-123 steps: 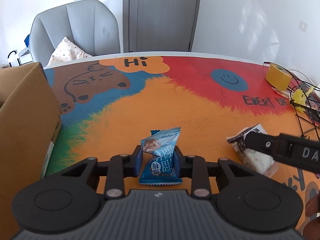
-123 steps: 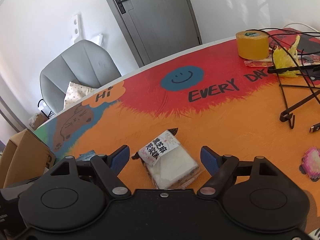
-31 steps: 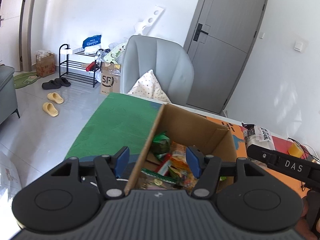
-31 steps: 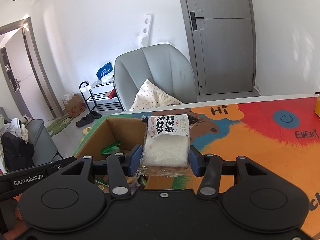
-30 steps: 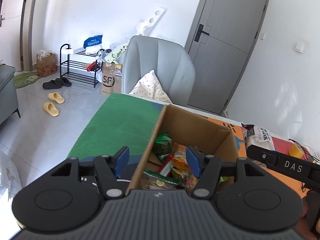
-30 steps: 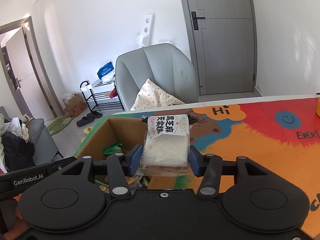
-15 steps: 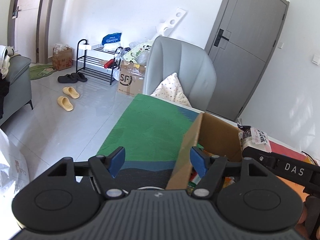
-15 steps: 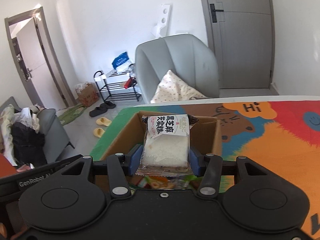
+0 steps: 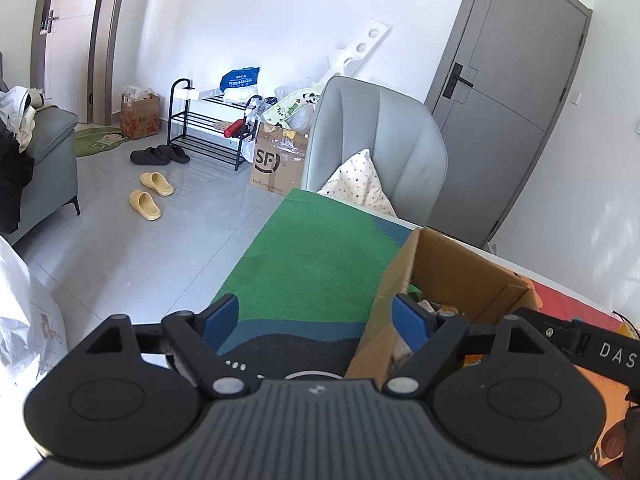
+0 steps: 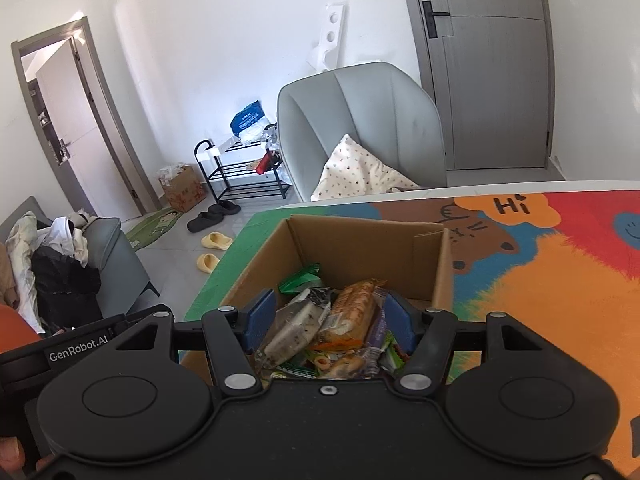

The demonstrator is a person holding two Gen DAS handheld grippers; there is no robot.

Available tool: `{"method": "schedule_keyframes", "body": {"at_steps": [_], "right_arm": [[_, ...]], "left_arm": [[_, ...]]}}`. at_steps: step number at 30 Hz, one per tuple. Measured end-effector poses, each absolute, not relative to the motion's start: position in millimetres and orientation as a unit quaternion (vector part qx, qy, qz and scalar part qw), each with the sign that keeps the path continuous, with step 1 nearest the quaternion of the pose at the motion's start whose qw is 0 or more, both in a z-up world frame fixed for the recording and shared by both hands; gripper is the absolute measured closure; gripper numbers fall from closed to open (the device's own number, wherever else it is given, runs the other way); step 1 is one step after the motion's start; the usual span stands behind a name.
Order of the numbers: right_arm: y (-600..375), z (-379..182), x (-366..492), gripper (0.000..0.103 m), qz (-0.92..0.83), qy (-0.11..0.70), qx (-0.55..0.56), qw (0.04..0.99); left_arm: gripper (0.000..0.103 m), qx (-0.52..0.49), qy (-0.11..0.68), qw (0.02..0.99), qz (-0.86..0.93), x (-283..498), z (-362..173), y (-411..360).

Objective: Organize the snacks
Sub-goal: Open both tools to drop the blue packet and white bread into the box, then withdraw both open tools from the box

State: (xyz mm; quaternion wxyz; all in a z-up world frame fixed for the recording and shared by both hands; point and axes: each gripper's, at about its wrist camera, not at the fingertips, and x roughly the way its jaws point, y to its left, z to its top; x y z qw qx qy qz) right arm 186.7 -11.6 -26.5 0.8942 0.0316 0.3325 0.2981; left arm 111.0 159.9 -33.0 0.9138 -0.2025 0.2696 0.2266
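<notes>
The left gripper hangs with its jaws spread wide and nothing between them, straddling the near-left wall of the cardboard box over the green end of the table mat. Just to its right, the right gripper hovers over the box mouth, jaws also parted and empty; directly below it the snacks lie heaped inside — a clear-wrapped white cake beside a long golden bread packet, with a green wrapper toward the back. Judging by this, the drop-off step looks finished for both hands, and the next move calls for lifting clear of the rim and swinging right over the table mat to look for any snack not yet boxed (none shows in either view). The box walls are the only obstacle close by; the grey chair with its spotted cushion stands beyond the table, well apart.
</notes>
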Motion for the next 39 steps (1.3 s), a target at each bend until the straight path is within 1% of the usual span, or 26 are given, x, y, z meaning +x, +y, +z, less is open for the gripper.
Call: {"method": "schedule_keyframes", "body": {"at_steps": [4, 10, 23, 30, 35, 39], "right_arm": [[-24, -26, 182, 0.042, 0.288, 0.331, 0.034, 0.898], [-46, -26, 173, 0.038, 0.271, 0.329, 0.037, 0.904], [-104, -25, 157, 0.017, 0.226, 0.316, 0.065, 0.919], [-130, -24, 145, 0.006, 0.207, 0.307, 0.076, 0.926], [-147, -22, 137, 0.000, 0.194, 0.303, 0.082, 0.930], [-159, -20, 130, 0.000, 0.184, 0.300, 0.087, 0.932]], "left_arm": [[0.015, -0.191, 0.270, 0.916, 0.227, 110, -32, 149], [0.010, -0.181, 0.270, 0.919, 0.223, 106, -30, 134], [0.008, -0.139, 0.278, 0.932, 0.186, 109, -24, 85], [0.005, -0.114, 0.282, 0.938, 0.169, 106, -20, 64], [0.004, -0.103, 0.287, 0.939, 0.157, 103, -18, 51], [0.003, -0.094, 0.287, 0.942, 0.146, 97, -14, 41]]}}
